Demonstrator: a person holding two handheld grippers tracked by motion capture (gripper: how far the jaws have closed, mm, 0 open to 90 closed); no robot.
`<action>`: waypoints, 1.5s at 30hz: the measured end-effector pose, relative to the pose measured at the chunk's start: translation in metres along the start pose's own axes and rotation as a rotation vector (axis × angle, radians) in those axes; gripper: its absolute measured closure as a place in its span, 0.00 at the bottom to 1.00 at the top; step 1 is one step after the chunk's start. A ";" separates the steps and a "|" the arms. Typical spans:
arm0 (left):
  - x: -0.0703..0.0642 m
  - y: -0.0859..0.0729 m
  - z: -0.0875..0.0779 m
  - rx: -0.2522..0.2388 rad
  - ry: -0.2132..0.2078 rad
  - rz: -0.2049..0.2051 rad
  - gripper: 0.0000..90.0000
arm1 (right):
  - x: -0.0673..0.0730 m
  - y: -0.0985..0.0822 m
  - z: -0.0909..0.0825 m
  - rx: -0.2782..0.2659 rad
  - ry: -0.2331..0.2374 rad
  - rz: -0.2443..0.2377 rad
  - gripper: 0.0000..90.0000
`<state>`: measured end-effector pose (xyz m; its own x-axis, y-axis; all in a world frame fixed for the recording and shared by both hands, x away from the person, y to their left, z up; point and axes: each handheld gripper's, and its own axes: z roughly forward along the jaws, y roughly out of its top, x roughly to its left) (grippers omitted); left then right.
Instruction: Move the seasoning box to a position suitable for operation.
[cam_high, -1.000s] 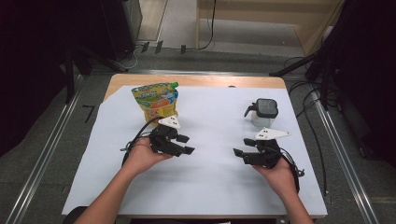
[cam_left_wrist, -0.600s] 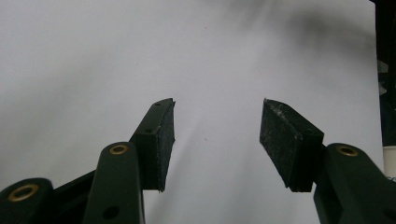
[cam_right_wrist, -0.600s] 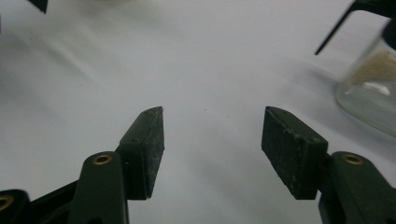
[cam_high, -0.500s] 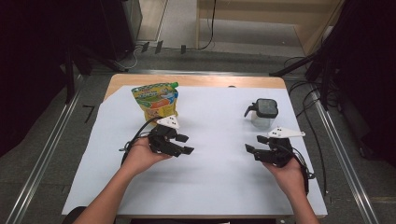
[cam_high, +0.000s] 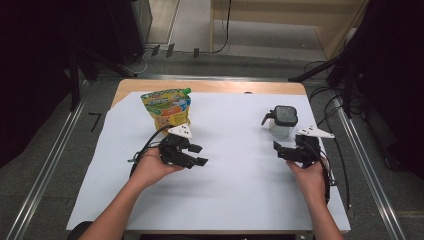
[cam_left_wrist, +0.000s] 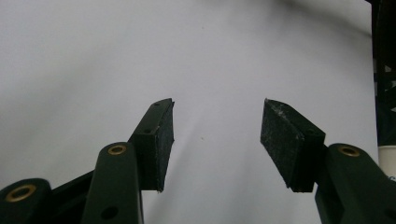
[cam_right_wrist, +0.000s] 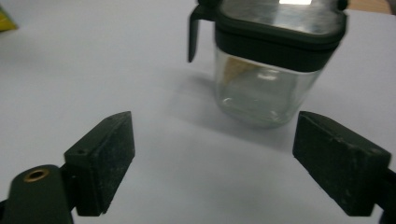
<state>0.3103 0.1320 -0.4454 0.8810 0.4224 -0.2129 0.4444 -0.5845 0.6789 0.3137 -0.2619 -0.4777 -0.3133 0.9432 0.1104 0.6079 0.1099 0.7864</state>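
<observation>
The right tongs (cam_right_wrist: 212, 163) have just been opening wide, empty, near the clear jar (cam_right_wrist: 261, 74) with the black lid by the bench's right edge. If they bump its side, the jar could slide or tip. The left tongs (cam_left_wrist: 217, 140) sit half open, empty.

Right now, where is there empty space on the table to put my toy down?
The widest bare patch of the white sheet lies in the middle, between the left gripper and the right gripper. The near edge is bare too. It is tighter by the snack pouch and around the clear jar.
</observation>
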 end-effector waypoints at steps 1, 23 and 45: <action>0.000 0.000 0.000 0.000 -0.001 0.002 0.50 | -0.003 0.002 0.002 -0.004 -0.001 0.019 0.15; -0.006 -0.008 -0.005 -0.010 -0.010 -0.021 0.51 | -0.013 0.021 0.052 -0.068 -0.085 0.094 0.06; -0.007 -0.027 -0.022 -0.031 0.029 -0.071 0.52 | -0.015 0.023 0.086 -0.112 -0.187 0.133 0.13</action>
<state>0.2887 0.1599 -0.4465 0.8424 0.4818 -0.2414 0.4998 -0.5309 0.6843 0.3951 -0.2471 -0.5140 -0.0893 0.9898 0.1113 0.5471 -0.0446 0.8359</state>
